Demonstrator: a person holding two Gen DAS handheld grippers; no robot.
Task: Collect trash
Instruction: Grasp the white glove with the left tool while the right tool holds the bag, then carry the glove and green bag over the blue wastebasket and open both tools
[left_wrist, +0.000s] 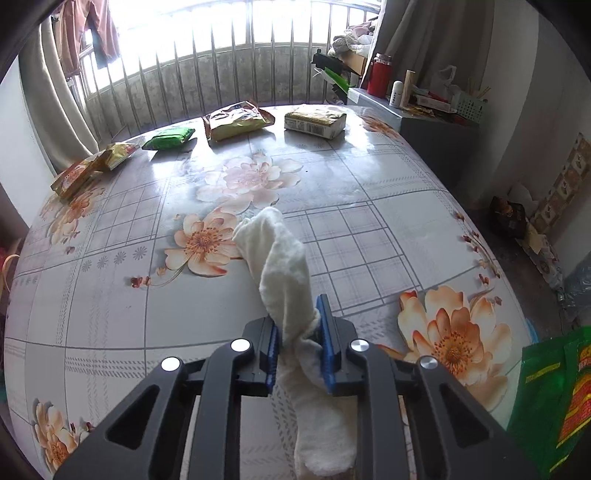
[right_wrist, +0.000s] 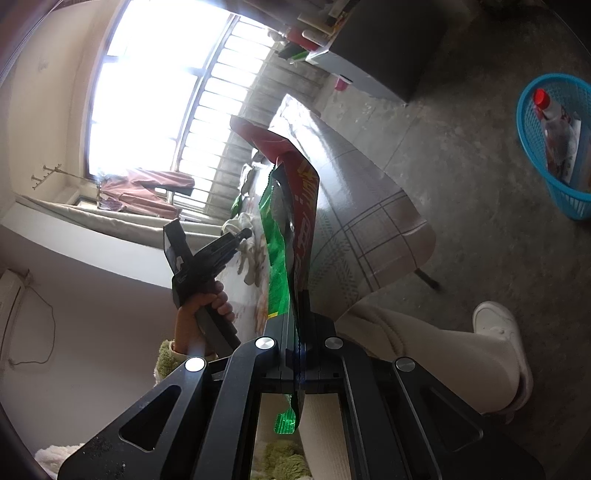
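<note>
I'm clamping my left gripper (left_wrist: 298, 341) narrow on the white tissue (left_wrist: 275, 254), long axis running straight ahead over the table (left_wrist: 110, 314), w/ right gripper (right_wrist: 295, 363) pinching the green bag (right_wrist: 291, 221) off to the right.

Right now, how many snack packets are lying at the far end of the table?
5: two gold ones overlapping at the far left, a green one, a big yellow one in the middle, and a yellow-white one on the right. None looks hidden.

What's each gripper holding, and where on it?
Left gripper: white cloth, pinched at its bunched middle. Right gripper: green-and-red bag, clamped at its edge.
</note>
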